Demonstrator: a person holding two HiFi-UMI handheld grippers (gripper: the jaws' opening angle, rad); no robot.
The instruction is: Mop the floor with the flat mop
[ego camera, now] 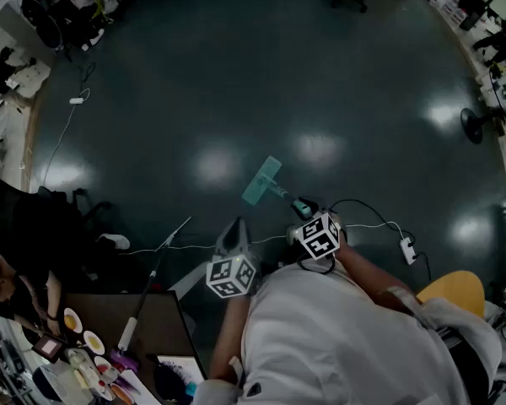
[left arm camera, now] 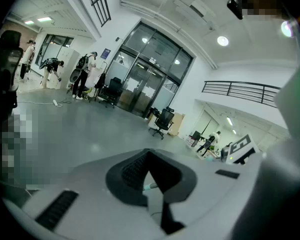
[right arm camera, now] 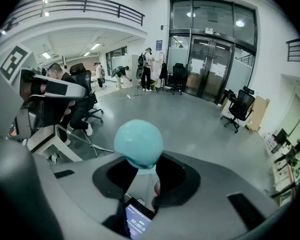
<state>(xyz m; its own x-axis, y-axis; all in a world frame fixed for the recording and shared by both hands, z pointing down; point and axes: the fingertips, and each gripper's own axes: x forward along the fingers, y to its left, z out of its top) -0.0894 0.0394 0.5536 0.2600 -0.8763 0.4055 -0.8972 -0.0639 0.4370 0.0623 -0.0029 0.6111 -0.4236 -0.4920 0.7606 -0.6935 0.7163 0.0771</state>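
The flat mop's teal head (ego camera: pixel 261 180) rests on the dark floor ahead of me, and its handle (ego camera: pixel 285 196) slants back to my right gripper (ego camera: pixel 308 213). In the right gripper view the handle's round teal end (right arm camera: pixel 138 144) sticks up between the jaws, and the right gripper (right arm camera: pixel 140 176) is shut on the handle just below it. My left gripper (ego camera: pixel 234 239) is held to the left of the handle, apart from it. In the left gripper view the left gripper (left arm camera: pixel 151 176) has its jaws shut together, with only a thin piece of the mop showing through the gap.
A white power strip (ego camera: pixel 407 250) and its cable lie on the floor to the right. A yellow chair (ego camera: pixel 453 291) is at lower right. At lower left are a dark desk (ego camera: pixel 164 310), a leaning pole (ego camera: pixel 148 289) and a seated person (ego camera: pixel 17 285). A fan (ego camera: pixel 476 125) stands at far right.
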